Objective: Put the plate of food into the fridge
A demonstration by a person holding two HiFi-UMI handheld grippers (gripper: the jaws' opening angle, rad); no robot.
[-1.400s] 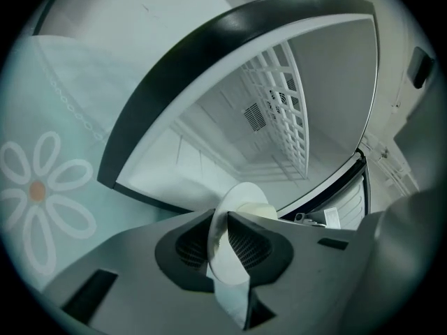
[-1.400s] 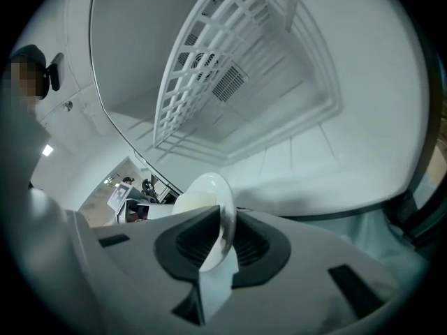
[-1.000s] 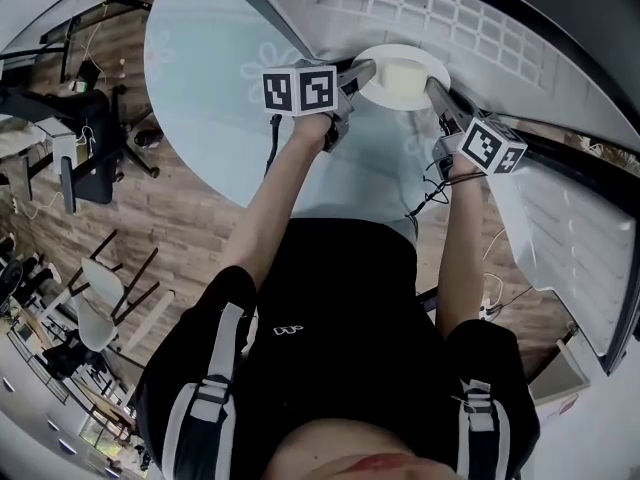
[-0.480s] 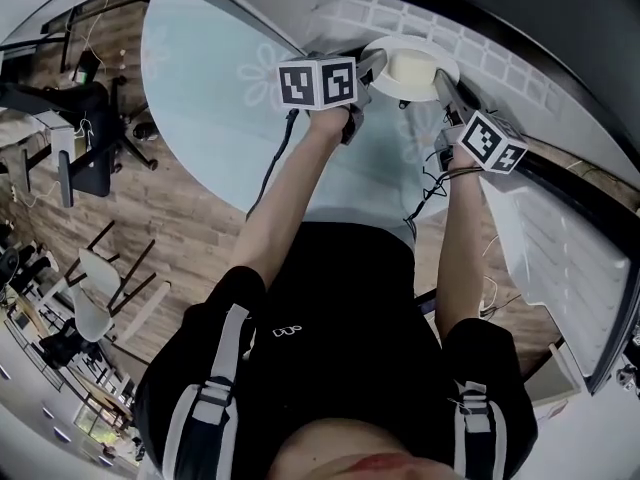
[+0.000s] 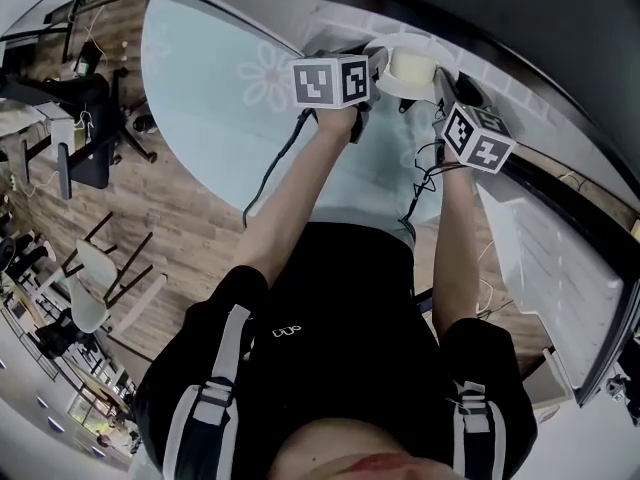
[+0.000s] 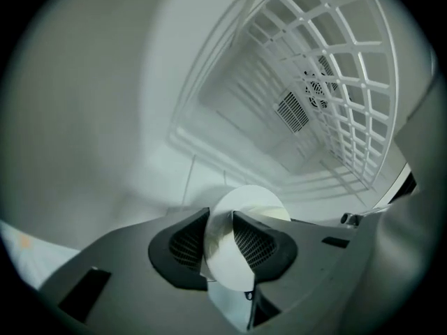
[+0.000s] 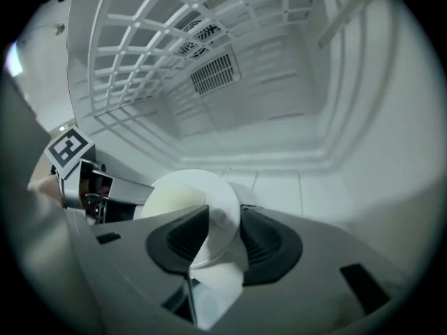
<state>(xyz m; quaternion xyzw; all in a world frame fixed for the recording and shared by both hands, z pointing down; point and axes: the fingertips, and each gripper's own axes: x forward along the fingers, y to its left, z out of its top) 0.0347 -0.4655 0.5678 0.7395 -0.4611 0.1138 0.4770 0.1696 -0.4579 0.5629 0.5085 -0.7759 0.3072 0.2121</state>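
Observation:
A white plate [image 5: 398,83] with a pale block of food [image 5: 412,65] lies inside the fridge, on its white floor [image 6: 209,152]. My left gripper [image 5: 374,68] is at the plate's left rim and my right gripper [image 5: 441,84] at its right rim. In the left gripper view the rim [image 6: 248,204] stands between that gripper's [image 6: 220,239] jaws. In the right gripper view the plate [image 7: 209,187] and the yellowish food [image 7: 167,201] show between that gripper's [image 7: 223,232] jaws. Both pairs of jaws are opening, and the pads no longer press the rim.
A white wire shelf [image 6: 335,82] hangs over the plate, with vents on the back wall [image 7: 213,72]. The open fridge door [image 5: 560,258] stands at my right. A round glass table [image 5: 220,98] is at my left, with chairs [image 5: 95,158] beyond it.
Both grippers have carried the plate forward, deeper into the fridge, and the arms have stretched out after it.

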